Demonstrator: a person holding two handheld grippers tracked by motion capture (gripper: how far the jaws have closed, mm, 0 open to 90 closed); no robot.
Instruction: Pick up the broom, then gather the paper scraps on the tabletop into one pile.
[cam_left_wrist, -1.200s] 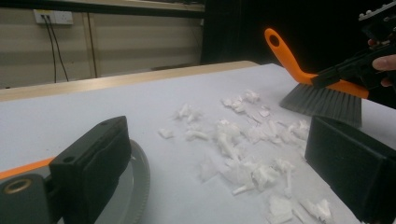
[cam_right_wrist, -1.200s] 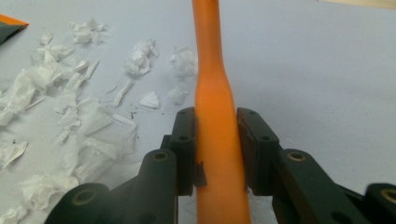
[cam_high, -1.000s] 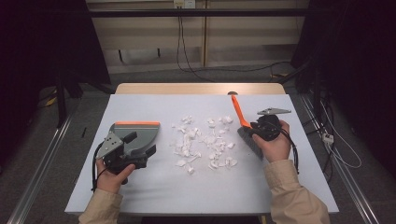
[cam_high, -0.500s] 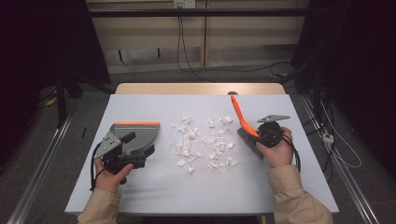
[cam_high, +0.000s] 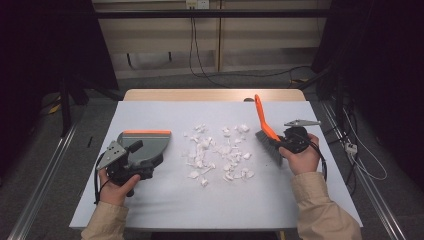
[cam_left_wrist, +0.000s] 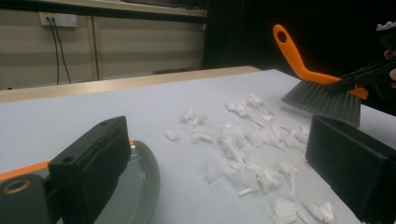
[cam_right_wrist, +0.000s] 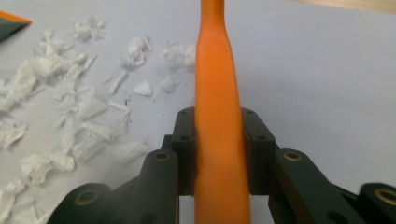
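Observation:
An orange-handled brush (cam_high: 262, 118) with grey bristles stands at the right of a scatter of white paper scraps (cam_high: 217, 152) on the white table. My right gripper (cam_high: 287, 142) is shut on its handle (cam_right_wrist: 218, 93), and the pads press both sides; scraps (cam_right_wrist: 70, 112) lie to its left. A grey dustpan (cam_high: 147, 142) with an orange lip sits left of the scraps. My left gripper (cam_high: 142, 160) rests over it, pointing toward the scraps (cam_left_wrist: 247, 154) and brush (cam_left_wrist: 322, 98). Its jaws stand wide apart (cam_left_wrist: 219, 172), and the dustpan rim (cam_left_wrist: 147, 182) lies beside the left one.
The white table top (cam_high: 210, 205) has bare surface in front of the scraps and along its far side. A wooden strip (cam_high: 215, 95) borders the far edge. Cables and metal rails run on the floor at both sides.
The right hand has shifted slightly at the brush and the handle now leans a little more to the right. The left hand and dustpan have stayed put.

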